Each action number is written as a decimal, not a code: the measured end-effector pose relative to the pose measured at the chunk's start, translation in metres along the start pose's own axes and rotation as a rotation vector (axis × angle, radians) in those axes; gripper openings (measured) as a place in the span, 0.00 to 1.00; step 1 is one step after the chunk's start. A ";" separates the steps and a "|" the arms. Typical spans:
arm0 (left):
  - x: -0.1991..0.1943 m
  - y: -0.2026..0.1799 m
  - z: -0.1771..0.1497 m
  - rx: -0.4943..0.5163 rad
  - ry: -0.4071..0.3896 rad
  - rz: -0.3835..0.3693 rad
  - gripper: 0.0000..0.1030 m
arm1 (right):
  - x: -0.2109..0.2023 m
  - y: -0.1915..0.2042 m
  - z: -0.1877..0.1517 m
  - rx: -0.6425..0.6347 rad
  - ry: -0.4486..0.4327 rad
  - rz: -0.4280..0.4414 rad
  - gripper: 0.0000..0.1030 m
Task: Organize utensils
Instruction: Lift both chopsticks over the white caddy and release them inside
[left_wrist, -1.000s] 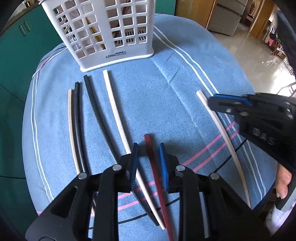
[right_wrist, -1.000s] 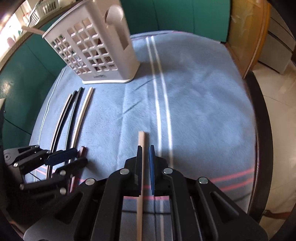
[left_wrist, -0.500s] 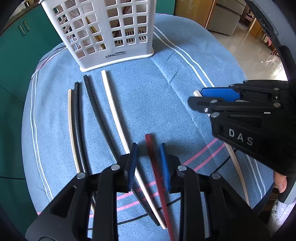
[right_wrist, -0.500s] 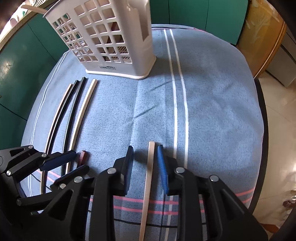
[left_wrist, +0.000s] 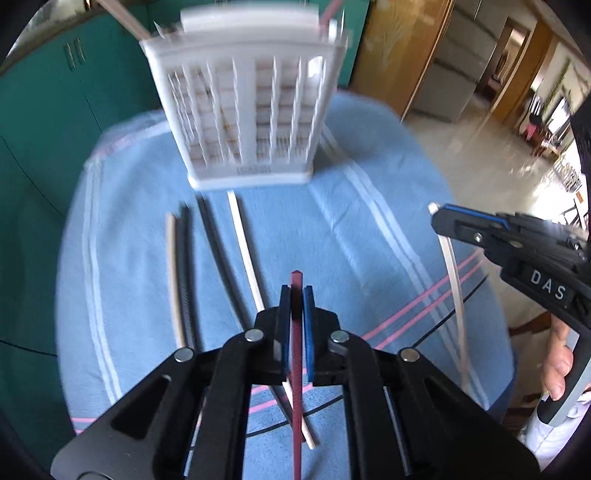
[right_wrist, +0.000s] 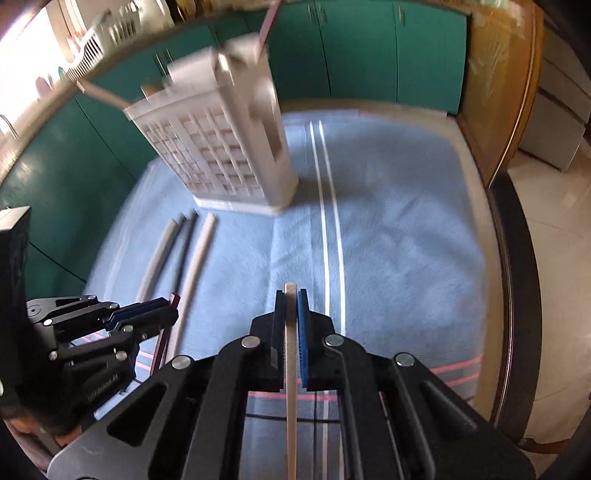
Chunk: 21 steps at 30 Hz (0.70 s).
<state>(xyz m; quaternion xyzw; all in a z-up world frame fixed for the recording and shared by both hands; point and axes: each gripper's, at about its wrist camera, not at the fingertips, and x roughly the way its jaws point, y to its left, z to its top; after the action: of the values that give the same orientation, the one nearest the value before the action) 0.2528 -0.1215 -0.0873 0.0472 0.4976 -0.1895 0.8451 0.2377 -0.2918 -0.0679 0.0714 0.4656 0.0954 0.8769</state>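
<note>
My left gripper (left_wrist: 295, 293) points down at the blue cloth, and its jaws are closing with a dark red chopstick (left_wrist: 296, 277) pinched between the blue pads. The stick's tip pokes out just past them. My right gripper (right_wrist: 291, 295) is closing the same way on a cream chopstick (right_wrist: 291, 398), which hangs from it in the left wrist view as a cream chopstick (left_wrist: 453, 273). Both gripped ends are raised off the cloth. The white lattice utensil basket (left_wrist: 251, 110) stands upright at the far side, with sticks poking out of its top.
Several chopsticks lie side by side on the blue striped cloth (left_wrist: 351, 236) in front of the basket: a cream one (left_wrist: 171, 280), two black ones (left_wrist: 218, 251) and a white one (left_wrist: 244, 254). Green cabinets stand behind. The table edge (right_wrist: 517, 295) runs along the right.
Both grippers have shut on their sticks, the left on the red one and the right on the cream one, and both have risen from the cloth. The picture is blurred by motion.
</note>
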 end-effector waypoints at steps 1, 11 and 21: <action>-0.016 0.002 0.002 -0.004 -0.037 -0.005 0.06 | -0.013 0.002 0.002 0.000 -0.031 0.009 0.07; -0.120 0.012 0.007 -0.028 -0.282 -0.037 0.06 | -0.091 0.019 0.007 -0.045 -0.205 0.061 0.07; -0.158 0.020 0.014 -0.035 -0.401 -0.032 0.06 | -0.118 0.033 0.017 -0.062 -0.289 0.068 0.07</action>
<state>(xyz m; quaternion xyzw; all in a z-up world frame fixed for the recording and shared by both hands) 0.2031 -0.0631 0.0532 -0.0142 0.3233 -0.1997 0.9249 0.1835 -0.2876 0.0434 0.0730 0.3285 0.1278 0.9330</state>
